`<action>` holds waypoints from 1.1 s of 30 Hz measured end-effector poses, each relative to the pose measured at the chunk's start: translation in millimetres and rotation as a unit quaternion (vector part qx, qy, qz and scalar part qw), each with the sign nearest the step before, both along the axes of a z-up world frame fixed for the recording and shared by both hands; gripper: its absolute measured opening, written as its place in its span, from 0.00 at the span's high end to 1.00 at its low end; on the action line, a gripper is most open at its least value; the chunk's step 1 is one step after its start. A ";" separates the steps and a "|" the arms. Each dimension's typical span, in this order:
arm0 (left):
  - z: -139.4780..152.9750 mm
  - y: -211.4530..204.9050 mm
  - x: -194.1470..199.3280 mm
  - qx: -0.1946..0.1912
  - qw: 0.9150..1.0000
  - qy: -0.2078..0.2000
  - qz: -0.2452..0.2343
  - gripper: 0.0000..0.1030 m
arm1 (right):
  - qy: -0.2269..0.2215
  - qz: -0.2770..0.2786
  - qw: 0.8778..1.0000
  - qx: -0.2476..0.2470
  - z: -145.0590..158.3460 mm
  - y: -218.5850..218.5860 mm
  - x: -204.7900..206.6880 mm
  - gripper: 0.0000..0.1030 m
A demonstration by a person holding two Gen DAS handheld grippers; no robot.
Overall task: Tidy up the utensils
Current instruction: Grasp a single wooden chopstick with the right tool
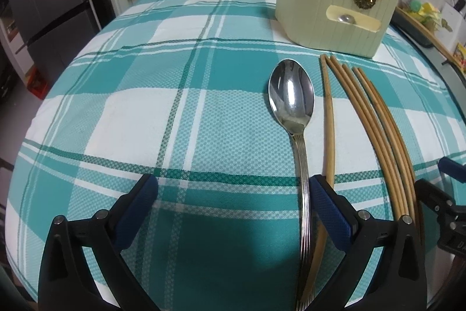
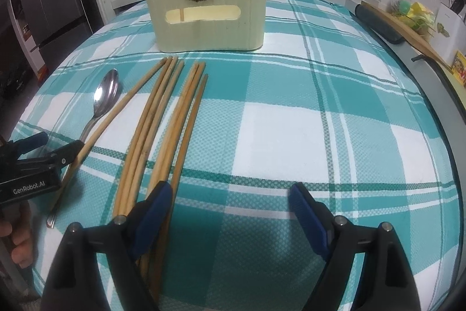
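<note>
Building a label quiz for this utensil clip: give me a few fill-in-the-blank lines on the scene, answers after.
1. The metal spoon lies on a checked ____ and white tablecloth.
2. Both the left gripper and the right gripper have jaws that are ____.
3. Between the spoon and the bundle of chopsticks lies a ____ chopstick.
4. The cream holder bears a gold ____ head ornament.

Answers: teal; open; single; deer

Two low, close fisheye wrist views face forward across the checked tablecloth (image 1: 204, 107), sharing spoon (image 1: 291, 95), chopsticks (image 2: 163, 118) and cream holder (image 2: 209, 16).
</note>
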State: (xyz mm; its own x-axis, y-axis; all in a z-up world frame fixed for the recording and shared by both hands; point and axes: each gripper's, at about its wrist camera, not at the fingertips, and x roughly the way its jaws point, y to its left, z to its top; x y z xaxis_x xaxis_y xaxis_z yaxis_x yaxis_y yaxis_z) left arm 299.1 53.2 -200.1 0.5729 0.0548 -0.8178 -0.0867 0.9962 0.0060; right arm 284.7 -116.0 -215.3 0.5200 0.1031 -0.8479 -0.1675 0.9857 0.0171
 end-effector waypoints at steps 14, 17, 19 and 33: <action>2.4 4.9 7.2 -0.011 0.999 0.016 -0.028 0.01 | -0.025 -0.033 0.998 -0.040 -4.1 -13.5 8.8 0.18; 0.8 2.9 11.0 -0.001 1.000 0.012 -0.021 0.00 | -0.020 -0.042 0.999 -0.024 -4.7 -23.6 7.0 0.18; 0.4 3.0 11.8 -0.001 1.000 0.011 -0.018 0.00 | -0.022 -0.036 0.999 -0.021 -5.1 -24.0 6.4 0.17; 0.0 2.4 8.6 0.001 1.000 0.003 -0.023 0.00 | -0.026 -0.017 0.999 -0.012 -7.0 -27.6 7.4 0.14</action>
State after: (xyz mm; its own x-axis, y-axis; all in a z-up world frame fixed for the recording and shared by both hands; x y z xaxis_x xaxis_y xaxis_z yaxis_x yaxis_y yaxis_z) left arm 307.8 55.7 -200.2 0.5701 0.0308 -0.8210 -0.0408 0.9991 0.0092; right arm 292.1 -143.6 -222.3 0.5664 0.0644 -0.8216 -0.1343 0.9908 -0.0149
